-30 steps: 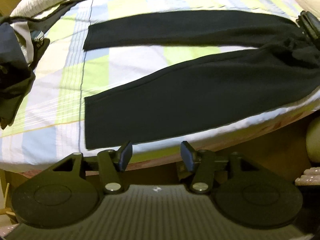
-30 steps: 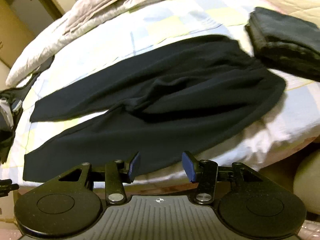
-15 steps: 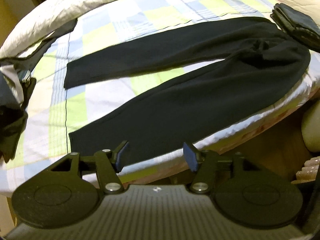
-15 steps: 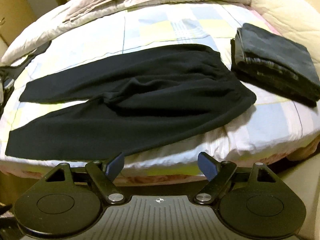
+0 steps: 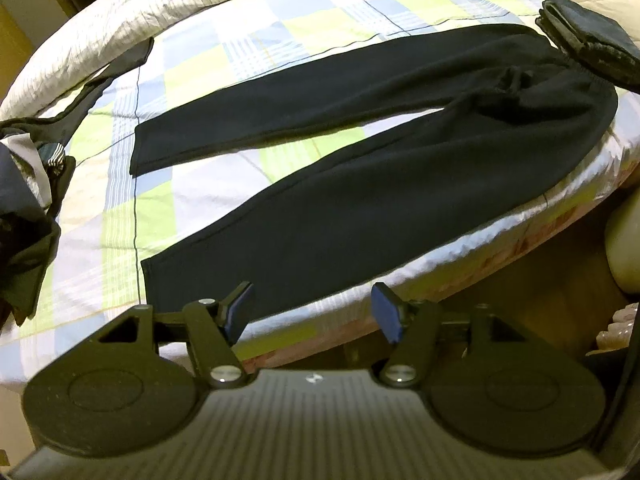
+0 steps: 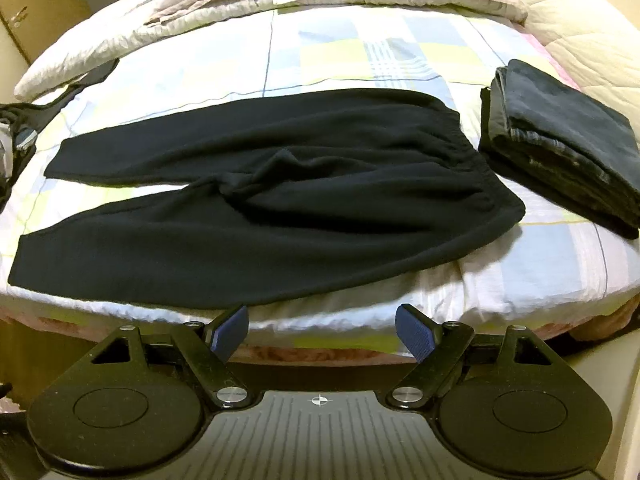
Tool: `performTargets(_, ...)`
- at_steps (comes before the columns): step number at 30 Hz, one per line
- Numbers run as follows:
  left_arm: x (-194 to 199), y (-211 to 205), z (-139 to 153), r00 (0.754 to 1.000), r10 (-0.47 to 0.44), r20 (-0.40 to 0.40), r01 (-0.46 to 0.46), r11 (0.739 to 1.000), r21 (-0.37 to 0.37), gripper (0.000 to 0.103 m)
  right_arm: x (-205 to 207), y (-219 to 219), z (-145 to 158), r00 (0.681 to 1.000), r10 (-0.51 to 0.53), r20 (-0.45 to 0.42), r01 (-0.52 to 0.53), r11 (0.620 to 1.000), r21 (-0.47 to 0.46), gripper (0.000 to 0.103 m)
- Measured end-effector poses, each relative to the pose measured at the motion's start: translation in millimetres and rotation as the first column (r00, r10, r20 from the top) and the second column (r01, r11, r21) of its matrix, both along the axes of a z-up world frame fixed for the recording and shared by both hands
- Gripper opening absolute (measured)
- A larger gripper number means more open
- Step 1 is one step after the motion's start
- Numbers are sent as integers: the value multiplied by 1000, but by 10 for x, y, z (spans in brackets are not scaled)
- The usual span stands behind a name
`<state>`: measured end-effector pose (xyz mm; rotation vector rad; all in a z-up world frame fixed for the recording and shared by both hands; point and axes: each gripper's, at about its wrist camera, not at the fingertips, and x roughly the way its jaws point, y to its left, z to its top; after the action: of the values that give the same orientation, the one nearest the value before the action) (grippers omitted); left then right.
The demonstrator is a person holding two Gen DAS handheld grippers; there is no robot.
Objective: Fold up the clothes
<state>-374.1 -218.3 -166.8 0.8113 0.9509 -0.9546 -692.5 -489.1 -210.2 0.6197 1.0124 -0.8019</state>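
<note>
Black pants [image 6: 256, 216] lie spread out flat on the bed [image 6: 320, 52], close to its near edge. The two legs point to the left with a gap of checked sheet [image 5: 224, 176] between them. The waist is on the right, and the cloth is bunched up a little where the legs meet.

A pile of folded dark clothes [image 6: 560, 140] sits just beside the waist, on the right. More dark clothes [image 5: 24, 200] lie in a messy heap at the left side of the bed.

The left gripper [image 5: 312, 312] hangs in front of the bed edge, near the end of the closer leg. Its blue pads [image 5: 239, 312] are wide apart and hold nothing.

The right gripper [image 6: 322, 336] hangs in front of the bed edge too, below the middle of the pants. Its pads are also wide apart and hold nothing.
</note>
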Motion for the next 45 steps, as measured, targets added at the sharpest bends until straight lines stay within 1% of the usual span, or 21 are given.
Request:
performTargets(10, -13, 27, -24, 1000, -1, -8, 1, 1000, 1, 60, 72, 15, -30, 999, 34, -14, -34, 999, -3, 84)
performTargets(17, -68, 49, -42, 1000, 18, -13, -18, 1000, 8, 60, 51, 6, -71, 999, 37, -11, -37, 999, 11, 84)
performTargets(21, -140, 82, -28, 999, 32, -3, -32, 999, -1, 60, 34, 15, -90, 999, 49, -18, -49, 999, 8, 84)
performTargets(23, -173, 103, -36, 999, 35, 12, -35, 999, -1, 60, 26, 6, -109, 997, 74, -24, -74, 997, -9, 84)
performTargets(27, -266, 109, -114, 997, 8, 73, -9, 1000, 21, 60, 66, 40, -127, 980, 184, -74, -191, 977, -98, 83)
performTargets(28, -299, 99, -138, 996, -12, 89, 10, 1000, 30, 60, 85, 62, -134, 972, 216, -98, -227, 966, -125, 83)
performTargets(31, -390, 53, -221, 987, -93, 130, 86, 995, 59, 60, 184, 126, -208, 929, 318, -190, -353, 916, -191, 83)
performTargets(33, -416, -2, -325, 978, -146, 150, 136, 988, 78, 60, 238, 159, -287, 893, 373, -254, -428, 877, -218, 83)
performTargets(35, -441, -57, -433, 965, -198, 169, 184, 978, 98, 60, 282, 192, -409, 846, 422, -327, -504, 832, -231, 83)
performTargets(36, -438, -83, -523, 957, -225, 182, 208, 972, 112, 60, 291, 203, -463, 825, 437, -358, -531, 816, -228, 83)
performTargets(37, -432, -108, -620, 948, -253, 196, 231, 965, 127, 60, 307, 217, -522, 800, 455, -391, -562, 797, -222, 83)
performTargets(39, -419, -158, -815, 926, -307, 221, 277, 948, 158, 60, 308, 245, -626, 756, 494, -430, -617, 756, -216, 83)
performTargets(40, -413, -183, -912, 913, -334, 232, 299, 938, 174, 60, 319, 261, -688, 724, 518, -457, -653, 727, -211, 83)
performTargets(42, -401, -233, -1106, 886, -387, 254, 341, 917, 207, 60, 321, 244, -804, 677, 544, -496, -701, 681, -209, 83)
performTargets(43, -394, -258, -1204, 871, -414, 265, 362, 905, 223, 60, 327, 240, -864, 657, 552, -513, -719, 663, -208, 83)
performTargets(45, -389, -288, -1395, 839, -470, 274, 406, 876, 259, 60, 324, 200, -981, 631, 560, -537, -742, 639, -205, 83)
